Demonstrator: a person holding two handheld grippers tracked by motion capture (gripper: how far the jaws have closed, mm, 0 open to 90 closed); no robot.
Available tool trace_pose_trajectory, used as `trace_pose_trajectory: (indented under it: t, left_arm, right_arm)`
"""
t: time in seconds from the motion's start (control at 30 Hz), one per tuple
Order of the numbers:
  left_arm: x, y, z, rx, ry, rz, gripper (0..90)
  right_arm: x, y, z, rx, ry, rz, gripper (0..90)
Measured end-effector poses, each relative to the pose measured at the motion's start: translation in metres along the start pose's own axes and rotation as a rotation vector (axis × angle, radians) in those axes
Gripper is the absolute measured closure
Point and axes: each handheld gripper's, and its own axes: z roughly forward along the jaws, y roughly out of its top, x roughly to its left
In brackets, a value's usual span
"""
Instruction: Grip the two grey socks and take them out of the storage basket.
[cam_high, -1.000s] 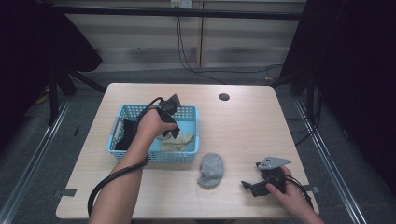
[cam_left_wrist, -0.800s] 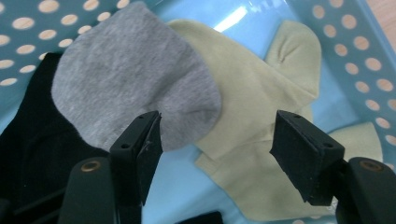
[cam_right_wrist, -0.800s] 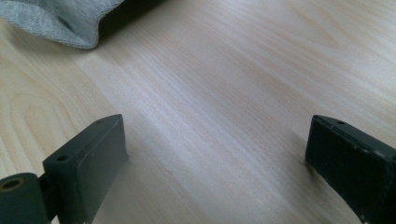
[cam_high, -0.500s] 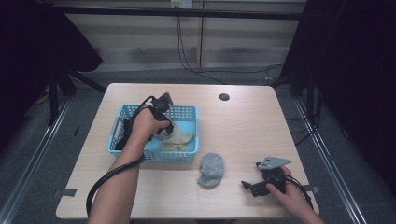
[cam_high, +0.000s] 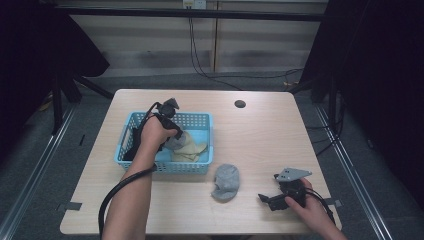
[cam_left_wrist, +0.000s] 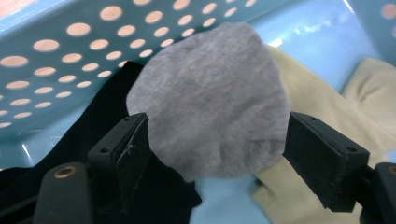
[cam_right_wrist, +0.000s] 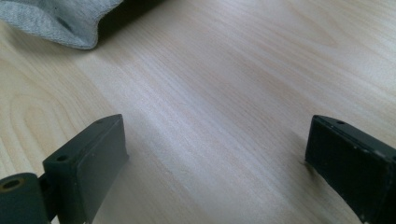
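Note:
A blue perforated basket stands on the left half of the wooden table. My left gripper reaches down into it, and its jaws have just been opening. A grey sock lies between the fingers, resting on a black garment and a pale yellow sock; the pads do not squeeze it. A second grey sock sits bunched on the table in front of the basket. My right gripper rests open near the front right, its jaws pointing toward that sock, with bare wood between them.
The basket wall rises close behind the left gripper's jaws. A round hole is in the tabletop at the back. The left gripper's cable trails off the front edge. Dark frames and rails flank the table.
My left hand has shifted a little left and lower into the basket with the grey sock. The right hand and the sock on the table have stayed put.

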Motion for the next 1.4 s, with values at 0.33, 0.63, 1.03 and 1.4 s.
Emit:
trace_pose_trajectory:
  t: [0.33, 0.63, 1.03, 1.4]
  left_arm:
    - [0.001, -0.004, 0.018, 0.013, -0.008, -0.021, 39.5]
    - [0.004, -0.004, 0.017, 0.069, -0.051, -0.032, 68.3]
    - [-0.004, 0.005, -0.017, 0.090, -0.117, 0.001, 76.2]
    - [-0.025, 0.015, -0.048, 0.173, -0.197, 0.064, 76.2]
  right_arm:
    - [0.000, 0.000, 0.000, -0.001, 0.002, 0.000, 4.7]
    - [0.000, 0.000, 0.000, -0.001, 0.000, 0.003, 4.8]
    - [0.000, 0.000, 0.000, -0.002, 0.000, 0.002, 4.7]
    - [0.000, 0.000, 0.000, -0.002, 0.001, 0.002, 4.8]
